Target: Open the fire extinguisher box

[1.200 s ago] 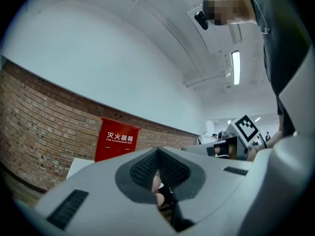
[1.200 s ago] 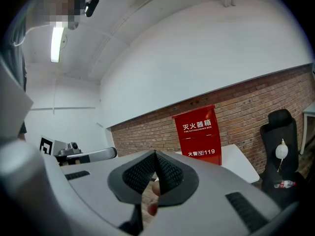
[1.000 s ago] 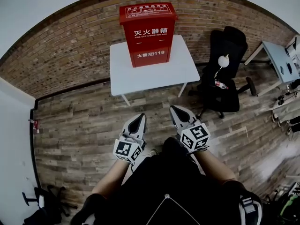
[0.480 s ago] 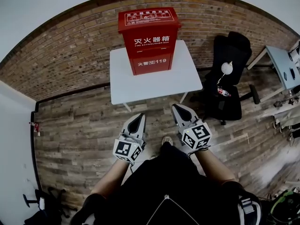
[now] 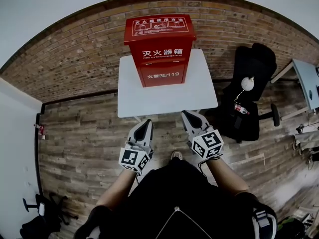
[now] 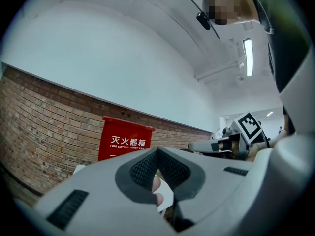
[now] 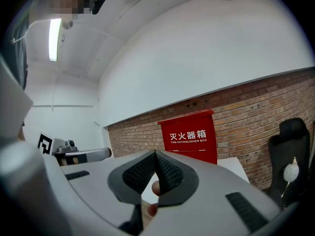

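My left claw [image 5: 145,127] and my right claw [image 5: 190,117] both have their jaws pressed fully together with nothing between them. I hold them side by side above the wooden floor [image 5: 75,133], just short of the white bench's [image 5: 164,96] near edge. The red fire extinguisher box [image 5: 159,49] stands upright and closed at the bench's far side, before the brick wall [image 5: 75,59], well apart from both claws. A black office chair [image 5: 249,98] stands to the right.
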`<state>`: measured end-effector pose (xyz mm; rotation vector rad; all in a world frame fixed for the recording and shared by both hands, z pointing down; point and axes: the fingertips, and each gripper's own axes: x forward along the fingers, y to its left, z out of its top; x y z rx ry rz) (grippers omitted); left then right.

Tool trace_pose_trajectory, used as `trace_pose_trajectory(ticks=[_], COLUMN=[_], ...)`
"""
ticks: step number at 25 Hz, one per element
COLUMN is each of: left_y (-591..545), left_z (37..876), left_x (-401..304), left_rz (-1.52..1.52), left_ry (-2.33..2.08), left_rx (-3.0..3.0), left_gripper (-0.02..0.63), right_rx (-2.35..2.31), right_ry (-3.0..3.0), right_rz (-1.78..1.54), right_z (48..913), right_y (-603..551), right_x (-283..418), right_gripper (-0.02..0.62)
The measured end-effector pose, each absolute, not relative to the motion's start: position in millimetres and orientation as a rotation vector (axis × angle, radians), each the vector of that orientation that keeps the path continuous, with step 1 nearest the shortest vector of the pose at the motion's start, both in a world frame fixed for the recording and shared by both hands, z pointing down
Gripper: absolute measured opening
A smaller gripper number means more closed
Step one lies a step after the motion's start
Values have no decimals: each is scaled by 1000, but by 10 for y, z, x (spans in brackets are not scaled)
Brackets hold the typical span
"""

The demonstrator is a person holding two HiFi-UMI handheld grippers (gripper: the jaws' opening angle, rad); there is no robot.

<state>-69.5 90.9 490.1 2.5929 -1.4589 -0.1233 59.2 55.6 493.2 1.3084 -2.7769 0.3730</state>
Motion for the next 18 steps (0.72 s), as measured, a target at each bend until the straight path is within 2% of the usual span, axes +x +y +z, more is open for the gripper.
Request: trace_pose_trajectory(ticks=[7,18], left_y=[525,-87], left_z=[4918,4957], left_x=[-534,-696], left_rz=[-117,-132], left_ry=[-1551,-1604], left_rx=[2542,2512], left_gripper=[49,49], right_rx=[1226,1176], right_ry=[-2764,-2771], right_rz=[417,442], right_z=[5114,5228], right_y=[65,-506], right_x=[786,645], right_gripper=[18,18])
